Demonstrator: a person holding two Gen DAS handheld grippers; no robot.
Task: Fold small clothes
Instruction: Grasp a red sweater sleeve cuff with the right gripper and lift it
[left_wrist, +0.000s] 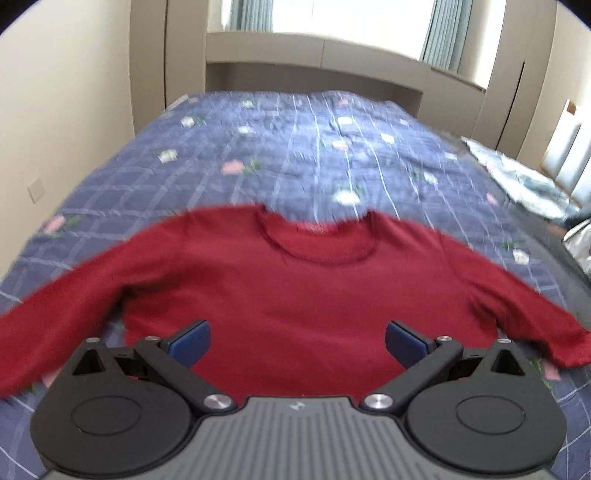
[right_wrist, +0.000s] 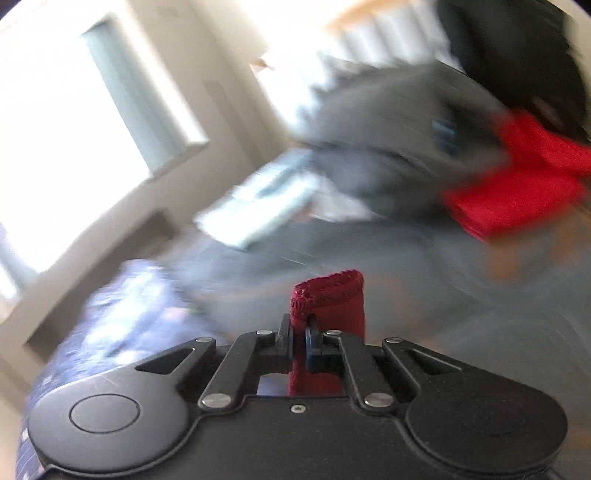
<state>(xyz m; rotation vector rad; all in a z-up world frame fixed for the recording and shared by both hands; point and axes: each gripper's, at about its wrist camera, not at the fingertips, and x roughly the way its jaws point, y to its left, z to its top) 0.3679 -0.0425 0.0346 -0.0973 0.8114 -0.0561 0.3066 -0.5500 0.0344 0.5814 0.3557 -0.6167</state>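
left sleeve: lies out to the side on the bed, flat, nothing holding it.
sweater: dark red, spread face up on the blue checked quilt, neckline away from the camera, body smooth.
left gripper: fingers well apart, hovering over the lower hem area, gripping nothing.
right sleeve: reaches toward the right edge of the bed; from this view i cannot tell whether it is lifted.
right gripper: fingers clamped together on a dark red ribbed cuff, which stands up past the tips (the background is motion-blurred, so the arm seems to be swinging).
step in hand: likely carrying the sleeve in across the chest.
doing it well: keep the cuff pinched, lay the sleeve straight, and let the left gripper pin the body so it does not drag.
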